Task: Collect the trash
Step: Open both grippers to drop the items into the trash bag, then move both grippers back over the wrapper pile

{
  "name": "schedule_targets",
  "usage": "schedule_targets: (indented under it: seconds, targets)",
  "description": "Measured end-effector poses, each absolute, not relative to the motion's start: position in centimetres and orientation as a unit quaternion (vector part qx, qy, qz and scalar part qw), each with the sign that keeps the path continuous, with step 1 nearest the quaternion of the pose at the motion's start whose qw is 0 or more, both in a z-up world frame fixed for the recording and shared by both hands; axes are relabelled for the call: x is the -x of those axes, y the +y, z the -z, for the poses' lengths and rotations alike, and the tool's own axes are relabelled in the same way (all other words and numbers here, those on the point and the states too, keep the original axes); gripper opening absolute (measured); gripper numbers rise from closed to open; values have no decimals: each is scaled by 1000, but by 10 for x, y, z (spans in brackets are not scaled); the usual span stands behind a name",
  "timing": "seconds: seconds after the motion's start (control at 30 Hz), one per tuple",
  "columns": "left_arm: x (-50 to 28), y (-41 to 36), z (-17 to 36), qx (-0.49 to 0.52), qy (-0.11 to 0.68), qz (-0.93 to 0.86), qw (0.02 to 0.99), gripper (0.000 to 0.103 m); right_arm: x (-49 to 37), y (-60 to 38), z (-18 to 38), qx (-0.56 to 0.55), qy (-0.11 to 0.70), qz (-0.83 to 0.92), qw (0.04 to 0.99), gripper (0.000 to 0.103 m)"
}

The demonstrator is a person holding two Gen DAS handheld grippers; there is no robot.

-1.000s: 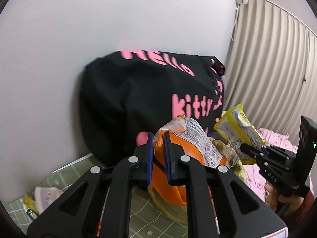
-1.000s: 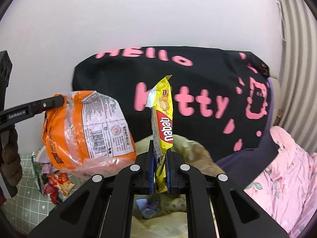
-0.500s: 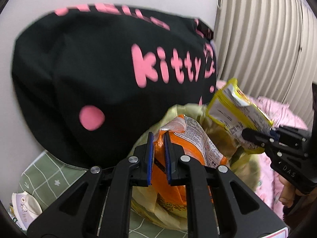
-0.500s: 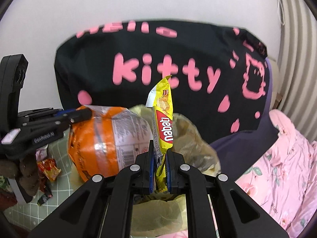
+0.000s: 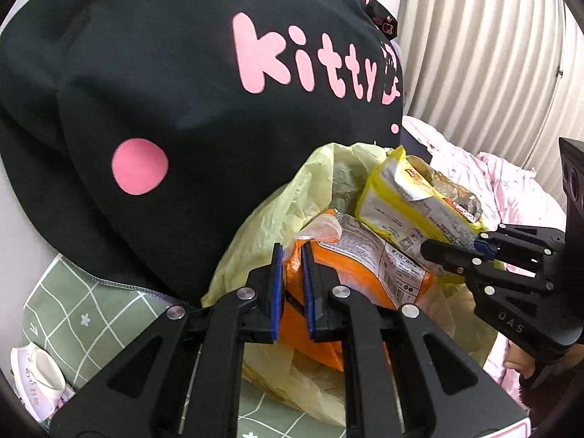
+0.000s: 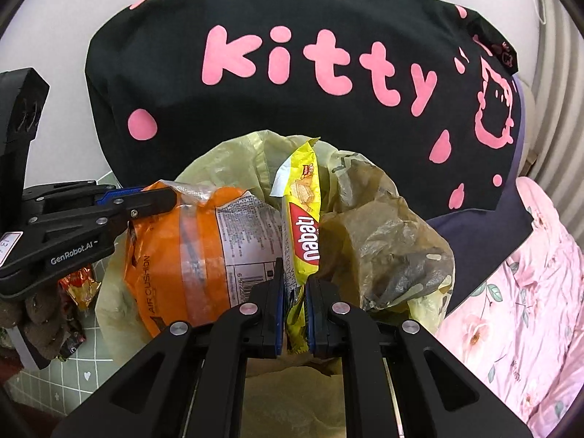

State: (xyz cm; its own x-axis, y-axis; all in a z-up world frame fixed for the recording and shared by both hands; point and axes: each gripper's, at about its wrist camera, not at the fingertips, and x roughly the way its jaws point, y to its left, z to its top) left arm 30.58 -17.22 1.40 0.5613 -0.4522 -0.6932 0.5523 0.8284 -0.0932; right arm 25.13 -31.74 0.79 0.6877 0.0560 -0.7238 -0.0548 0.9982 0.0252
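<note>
My left gripper (image 5: 292, 292) is shut on an orange snack bag (image 5: 350, 266), held over the mouth of a pale yellow plastic trash bag (image 5: 277, 211). My right gripper (image 6: 295, 303) is shut on a yellow Nabati wafer wrapper (image 6: 304, 219), upright over the same trash bag (image 6: 387, 241). In the right wrist view the left gripper (image 6: 146, 200) holds the orange bag (image 6: 204, 252) at the left. In the left wrist view the right gripper (image 5: 452, 252) holds the yellow wrapper (image 5: 412, 208) just above the orange bag.
A black Hello Kitty cushion (image 5: 189, 91) leans on the wall behind the trash bag. A green checked sheet (image 5: 73, 310) holds a white wrapper (image 5: 33, 372) and more red wrappers (image 6: 78, 284). Pink floral bedding (image 6: 522, 310) lies right; curtains (image 5: 485, 43) hang beyond.
Both grippers have moved forward and down with their wrappers, from in front of the cushion to right over the open trash bag. Both stay shut.
</note>
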Motion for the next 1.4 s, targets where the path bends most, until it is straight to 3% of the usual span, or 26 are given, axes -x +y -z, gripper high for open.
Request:
schedule_targets:
  seconds: [0.27,0.33,0.5,0.77,1.4]
  targets:
    - [-318,-167,-16,-21,383,310,870,10,-243,-320,-13,-3,388,-14,921,11]
    - [-319,-166,-17,-13,386,315,867,10,-241,-320,-14,-6,386,-9,922,16]
    - [-314,-158,-24,12,389,326,861,27,-234,-321,-17,-14,379,-11,925,33]
    - [-292,-129,-48,38,353,308,882,46,-228,-313,-28,-11,362,-7,932,40]
    - [-239,38,-26,77,322,86,940,49,-236,-206,-46,1,290,-125,949,40]
